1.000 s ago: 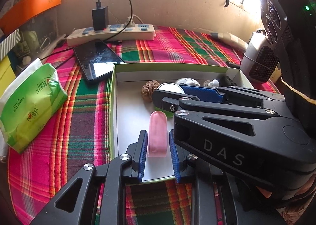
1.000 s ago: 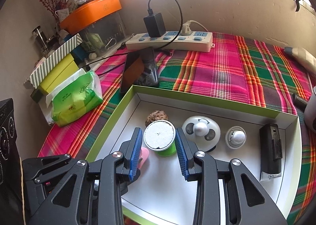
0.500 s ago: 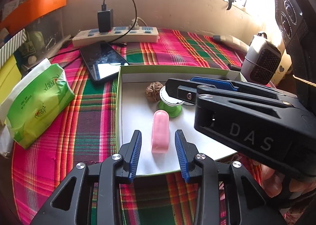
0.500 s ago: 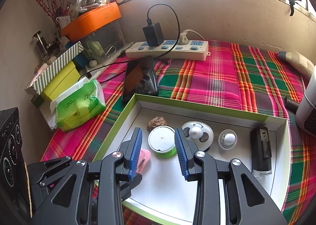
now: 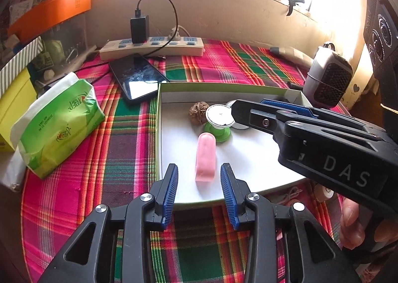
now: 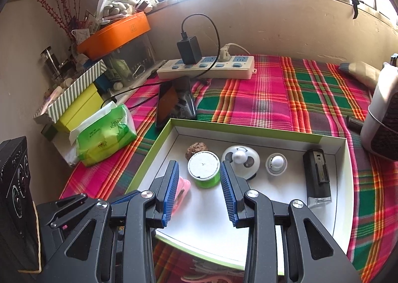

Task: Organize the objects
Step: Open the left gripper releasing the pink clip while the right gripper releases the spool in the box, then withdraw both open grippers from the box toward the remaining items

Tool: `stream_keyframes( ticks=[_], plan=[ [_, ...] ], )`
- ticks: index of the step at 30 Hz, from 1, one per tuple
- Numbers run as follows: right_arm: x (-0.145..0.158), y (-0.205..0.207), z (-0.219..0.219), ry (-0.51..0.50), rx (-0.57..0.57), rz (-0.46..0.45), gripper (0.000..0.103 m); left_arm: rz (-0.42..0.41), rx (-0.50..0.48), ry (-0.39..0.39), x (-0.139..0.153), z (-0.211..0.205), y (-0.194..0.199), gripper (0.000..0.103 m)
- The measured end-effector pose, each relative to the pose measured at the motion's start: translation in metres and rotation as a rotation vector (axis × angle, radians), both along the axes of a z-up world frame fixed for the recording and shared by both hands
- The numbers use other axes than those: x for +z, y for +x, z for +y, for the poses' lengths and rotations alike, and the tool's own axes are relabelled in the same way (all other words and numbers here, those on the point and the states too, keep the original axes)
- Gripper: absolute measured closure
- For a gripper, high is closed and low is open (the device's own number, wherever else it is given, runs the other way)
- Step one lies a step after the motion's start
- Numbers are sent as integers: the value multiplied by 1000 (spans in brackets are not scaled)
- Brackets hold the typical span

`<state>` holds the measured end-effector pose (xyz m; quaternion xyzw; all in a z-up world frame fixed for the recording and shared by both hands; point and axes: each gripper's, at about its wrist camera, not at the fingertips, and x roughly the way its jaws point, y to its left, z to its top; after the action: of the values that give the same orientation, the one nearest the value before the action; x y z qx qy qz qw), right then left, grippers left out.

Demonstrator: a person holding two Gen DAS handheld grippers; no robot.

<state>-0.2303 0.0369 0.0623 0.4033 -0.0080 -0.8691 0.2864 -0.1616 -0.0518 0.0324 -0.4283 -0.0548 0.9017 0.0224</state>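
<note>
Pink eraser-like block lies flat on the white floor of the green-rimmed tray, near the tray's front-left corner, its long side running away from the camera. The left tool hangs just short of the block's near end, its blue pads standing clear on either side; its jaws have just been opening, and nothing is pressed between them. The block's near end sits roughly in line with the gap, closer to the pad tips than to the tray's back wall.

In the right wrist view, the right tool straddles a green spool with a white top, one pad on each side. The pads appear near the spool but not pressing it, a sliver of space showing on both sides, so the tool grips nothing. The pink block peeks out behind that tool's left pad.

Behind the spool lies a brown walnut-like lump. To its right sit a round white gadget, a smaller white disc and a black clip-like device, all inside the tray. The tray rests on a plaid cloth over the counter, with a phone at its back-left corner and a green tissue pack well to the left.
</note>
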Motion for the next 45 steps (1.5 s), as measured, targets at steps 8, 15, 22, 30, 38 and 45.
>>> stream_keyframes(
  ticks=[8, 15, 22, 30, 38, 45],
  plan=[
    [7, 15, 12, -12, -34, 12, 63, 15, 10, 1, 6, -2, 12, 69],
    [12, 32, 24, 17, -55, 43, 62, 27, 21, 4, 11, -6, 23, 69],
    [13, 48, 38, 25, -76, 59, 62, 31, 24, 3, 13, -6, 31, 69],
    [12, 68, 58, 72, -104, 91, 62, 50, 10, 7, 15, -5, 47, 69],
    [-2, 88, 79, 118, -131, 87, 62, 54, -21, 17, 16, 2, 56, 69],
    [-9, 104, 89, 97, -130, 73, 62, 43, -33, 25, 10, 5, 62, 69]
  ],
)
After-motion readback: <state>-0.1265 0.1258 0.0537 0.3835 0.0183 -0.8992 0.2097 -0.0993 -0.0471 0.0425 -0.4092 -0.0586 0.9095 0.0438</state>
